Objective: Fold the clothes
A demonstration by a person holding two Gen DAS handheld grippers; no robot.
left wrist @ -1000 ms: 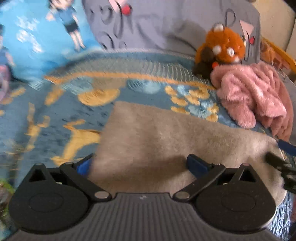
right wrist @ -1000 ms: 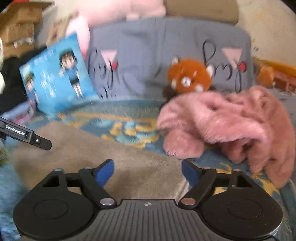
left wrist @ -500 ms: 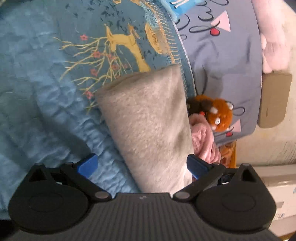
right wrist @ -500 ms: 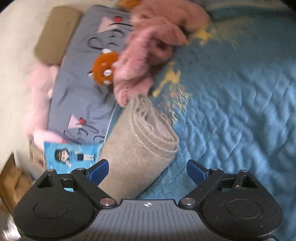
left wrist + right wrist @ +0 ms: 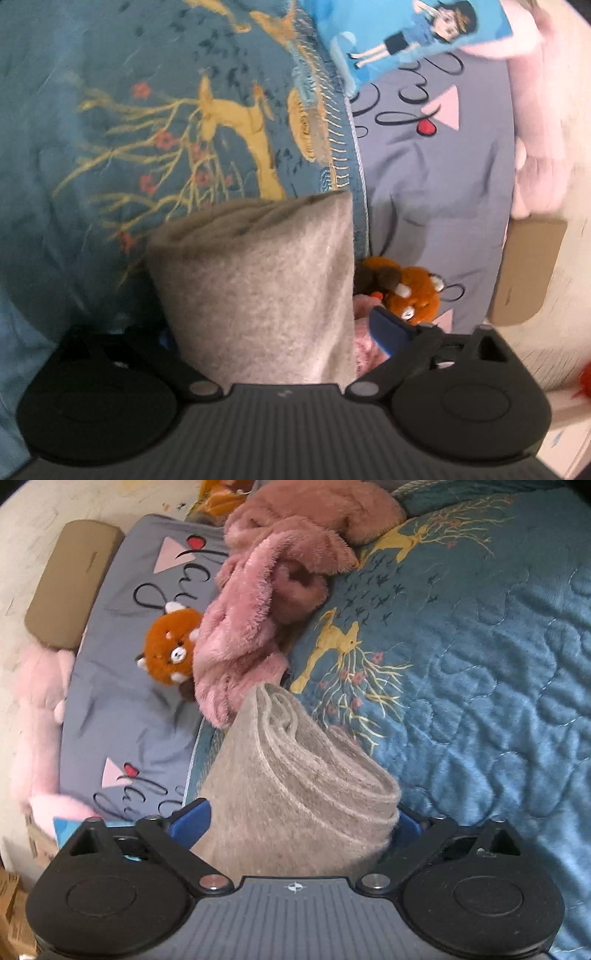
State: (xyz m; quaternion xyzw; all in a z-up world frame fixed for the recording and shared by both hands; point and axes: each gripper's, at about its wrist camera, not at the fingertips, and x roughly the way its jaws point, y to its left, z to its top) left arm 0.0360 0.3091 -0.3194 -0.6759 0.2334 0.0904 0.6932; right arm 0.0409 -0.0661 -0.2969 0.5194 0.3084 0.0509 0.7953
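Note:
A folded beige fleece garment point(image 5: 258, 280) lies as a thick layered bundle point(image 5: 295, 775) on the blue bedspread point(image 5: 480, 664). My left gripper point(image 5: 277, 332) straddles one end of it. Its fingers are spread wide, and a small gap shows between the right blue pad point(image 5: 388, 328) and the fabric. My right gripper point(image 5: 297, 819) straddles the other end, where the layered edges show. Its blue pads point(image 5: 188, 819) sit at full width against the bundle's sides. Each left-side pad is partly hidden by the fabric.
A crumpled pink fuzzy garment point(image 5: 266, 602) lies just beyond the bundle, beside an orange plush toy point(image 5: 170, 650). A grey pillow point(image 5: 436, 184) and a blue cartoon cushion point(image 5: 406, 37) line the bed's head. The bedspread point(image 5: 92, 110) stretches out on the other side.
Both grippers turned from facing the bundle's long side to facing its ends, then moved in until the fabric sits between their fingers. Finger spread is unchanged.

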